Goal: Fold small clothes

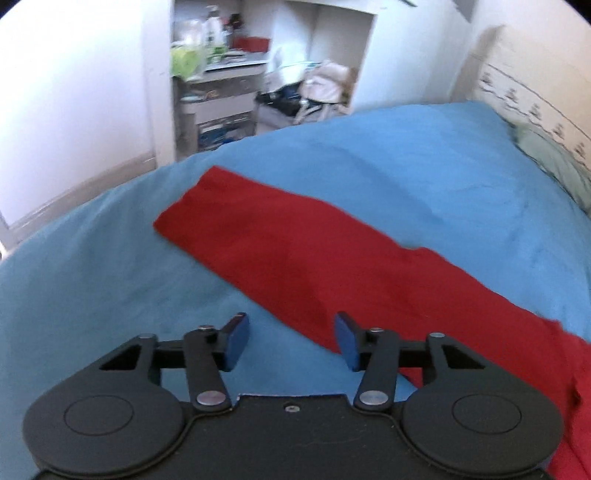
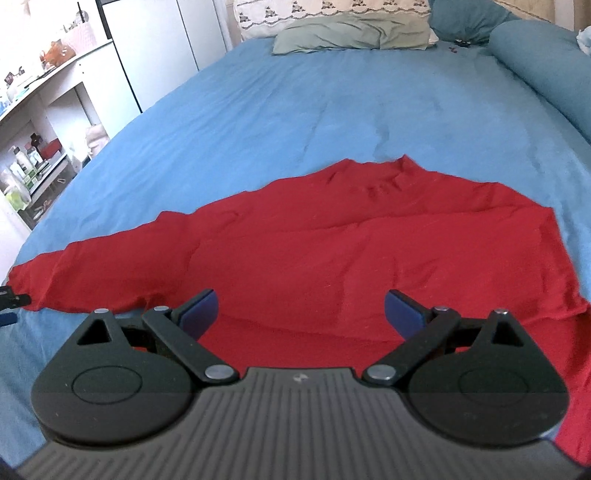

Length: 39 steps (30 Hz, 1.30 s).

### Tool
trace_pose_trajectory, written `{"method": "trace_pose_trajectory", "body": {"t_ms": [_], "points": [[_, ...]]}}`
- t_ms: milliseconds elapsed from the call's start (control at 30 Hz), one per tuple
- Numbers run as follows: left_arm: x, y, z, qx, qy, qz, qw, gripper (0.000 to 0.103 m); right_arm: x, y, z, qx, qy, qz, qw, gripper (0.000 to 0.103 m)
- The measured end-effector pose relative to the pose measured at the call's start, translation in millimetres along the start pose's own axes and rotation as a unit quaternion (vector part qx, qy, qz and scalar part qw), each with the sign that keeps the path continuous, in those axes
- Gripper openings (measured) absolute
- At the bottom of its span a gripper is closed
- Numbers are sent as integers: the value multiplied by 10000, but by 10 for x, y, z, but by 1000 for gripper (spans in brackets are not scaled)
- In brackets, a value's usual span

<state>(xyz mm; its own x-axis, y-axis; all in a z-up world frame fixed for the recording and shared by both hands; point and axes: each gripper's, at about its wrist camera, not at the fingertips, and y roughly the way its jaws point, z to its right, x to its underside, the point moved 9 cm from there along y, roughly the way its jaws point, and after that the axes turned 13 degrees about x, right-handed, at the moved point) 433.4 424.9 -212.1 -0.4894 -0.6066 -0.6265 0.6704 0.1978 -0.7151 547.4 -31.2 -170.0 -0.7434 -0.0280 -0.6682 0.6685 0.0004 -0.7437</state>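
A red long-sleeved garment (image 2: 351, 243) lies spread on the blue bed sheet (image 2: 332, 110). In the left wrist view its sleeve (image 1: 295, 254) stretches from upper left to lower right. My left gripper (image 1: 291, 338) is open and empty, just above the near edge of the sleeve. My right gripper (image 2: 300, 312) is open and empty, held over the garment's body. The tip of the left gripper (image 2: 11, 301) shows at the far left edge of the right wrist view, by the sleeve's end.
Pillows (image 2: 351, 33) and a rolled blue bolster (image 2: 543, 62) lie at the head of the bed. White shelves with bottles and clutter (image 2: 33, 155) stand along the left side. A cluttered alcove with drawers (image 1: 225, 96) lies beyond the bed's edge.
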Motion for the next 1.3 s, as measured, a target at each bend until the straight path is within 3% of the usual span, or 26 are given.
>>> {"method": "trace_pose_trajectory", "body": {"t_ms": [167, 233, 300, 433, 600, 767, 867, 1033, 1133, 1300], "points": [[-115, 124, -80, -107, -90, 227, 9996, 50, 68, 57, -104, -42, -71, 1, 10000, 103], [-187, 169, -116, -180, -122, 270, 9994, 41, 85, 61, -125, -52, -73, 2, 10000, 103], [-264, 198, -131, -257, -199, 327, 9989, 6, 95, 68, -125, -49, -49, -7, 10000, 103], [-389, 182, -15, -187, -8, 434, 9989, 5, 96, 55, -80, -20, 64, 29, 10000, 103], [-540, -232, 663, 170, 904, 868, 9920, 5, 46, 1, 80, 49, 261, 109, 9996, 103], [-454, -703, 1763, 958, 1840, 1233, 9705, 5, -82, -92, 380, 150, 498, 246, 9983, 103], [-162, -842, 2566, 1637, 2277, 1177, 9526, 5, -181, -166, 630, 232, 682, 384, 9967, 103], [865, -869, 3853, 2730, 2867, 604, 9163, 5, -275, -265, 1187, 593, 922, 576, 9923, 103], [1547, -691, 4303, 3035, 3034, 3, 9032, 5, -247, -274, 1542, 853, 995, 560, 9898, 103], [2420, -290, 4528, 2938, 3388, -921, 8891, 5, -67, -195, 2018, 1070, 913, 311, 9896, 103]]}}
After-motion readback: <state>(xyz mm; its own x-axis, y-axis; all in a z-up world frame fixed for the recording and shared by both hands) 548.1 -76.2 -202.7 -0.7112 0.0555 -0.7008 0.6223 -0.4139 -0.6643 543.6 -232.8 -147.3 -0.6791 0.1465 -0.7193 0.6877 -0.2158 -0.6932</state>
